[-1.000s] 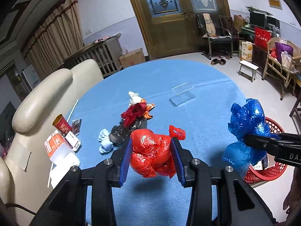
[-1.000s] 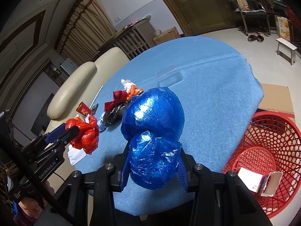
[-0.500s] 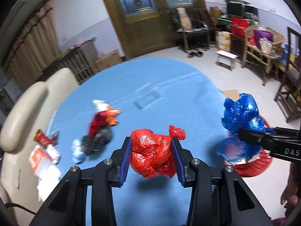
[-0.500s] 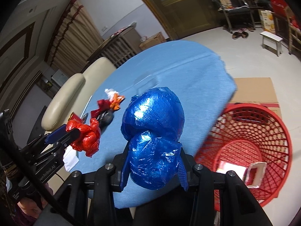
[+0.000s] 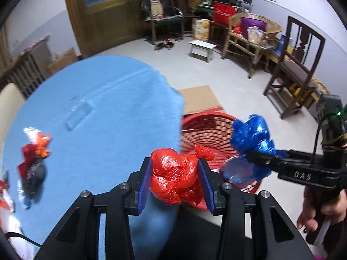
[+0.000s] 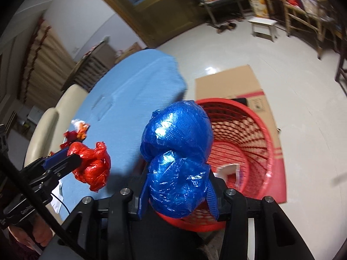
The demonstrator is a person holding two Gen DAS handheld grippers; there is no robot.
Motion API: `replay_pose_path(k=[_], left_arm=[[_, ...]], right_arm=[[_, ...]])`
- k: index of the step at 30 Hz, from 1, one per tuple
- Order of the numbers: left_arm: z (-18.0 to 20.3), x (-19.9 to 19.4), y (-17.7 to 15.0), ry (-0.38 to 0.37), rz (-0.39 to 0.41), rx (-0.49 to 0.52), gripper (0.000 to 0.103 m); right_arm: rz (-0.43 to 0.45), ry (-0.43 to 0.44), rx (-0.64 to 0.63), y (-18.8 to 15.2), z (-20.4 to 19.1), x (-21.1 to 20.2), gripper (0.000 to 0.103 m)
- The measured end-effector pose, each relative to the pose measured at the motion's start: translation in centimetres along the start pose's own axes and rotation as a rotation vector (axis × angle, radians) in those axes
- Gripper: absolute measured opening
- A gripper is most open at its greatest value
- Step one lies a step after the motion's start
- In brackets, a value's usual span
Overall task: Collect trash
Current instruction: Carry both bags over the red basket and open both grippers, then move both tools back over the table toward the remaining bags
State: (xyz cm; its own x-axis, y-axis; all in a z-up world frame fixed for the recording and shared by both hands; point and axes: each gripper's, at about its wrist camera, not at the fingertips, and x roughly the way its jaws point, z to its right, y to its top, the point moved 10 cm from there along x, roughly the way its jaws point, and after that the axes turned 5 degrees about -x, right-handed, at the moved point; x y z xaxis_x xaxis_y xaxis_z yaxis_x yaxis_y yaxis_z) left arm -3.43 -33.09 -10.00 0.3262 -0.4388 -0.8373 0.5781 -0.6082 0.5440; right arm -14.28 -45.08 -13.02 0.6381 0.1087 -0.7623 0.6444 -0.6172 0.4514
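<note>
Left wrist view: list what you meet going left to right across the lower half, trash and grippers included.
Trash pile on the table → red bag in the left gripper → blue bag over the red basket → right gripper → hand.

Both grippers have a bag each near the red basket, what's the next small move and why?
Probably open the right gripper fully. Its jaws have just been opening, the blue bag sits between them, and it hangs over the red basket. The left gripper with the red bag looks only at the rim.

Two close wrist fisheyes angled steeply down along their fingers (shared: red basket, blue table)
</note>
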Motion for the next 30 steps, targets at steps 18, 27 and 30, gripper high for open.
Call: replay_pose_path(k=[18, 27, 30], left_arm=[[-2.8, -0.4, -0.8, 0.025, 0.014, -0.049, 0.053], [-12.7, -4.0, -5.2, 0.175, 0.056, -0.244, 0.053], [-16.5, -5.4, -7.2, 0.226, 0.071, -0.326, 0.053]], right_arm=[[0.012, 0.019, 0.055, 1.2, 0.4, -0.5, 0.062], [-0.011, 0.068, -0.066, 1.7, -6.4, 1.2, 0.062], [-0.030, 0.085, -0.105, 1.5, -8.9, 2.1, 0.062]])
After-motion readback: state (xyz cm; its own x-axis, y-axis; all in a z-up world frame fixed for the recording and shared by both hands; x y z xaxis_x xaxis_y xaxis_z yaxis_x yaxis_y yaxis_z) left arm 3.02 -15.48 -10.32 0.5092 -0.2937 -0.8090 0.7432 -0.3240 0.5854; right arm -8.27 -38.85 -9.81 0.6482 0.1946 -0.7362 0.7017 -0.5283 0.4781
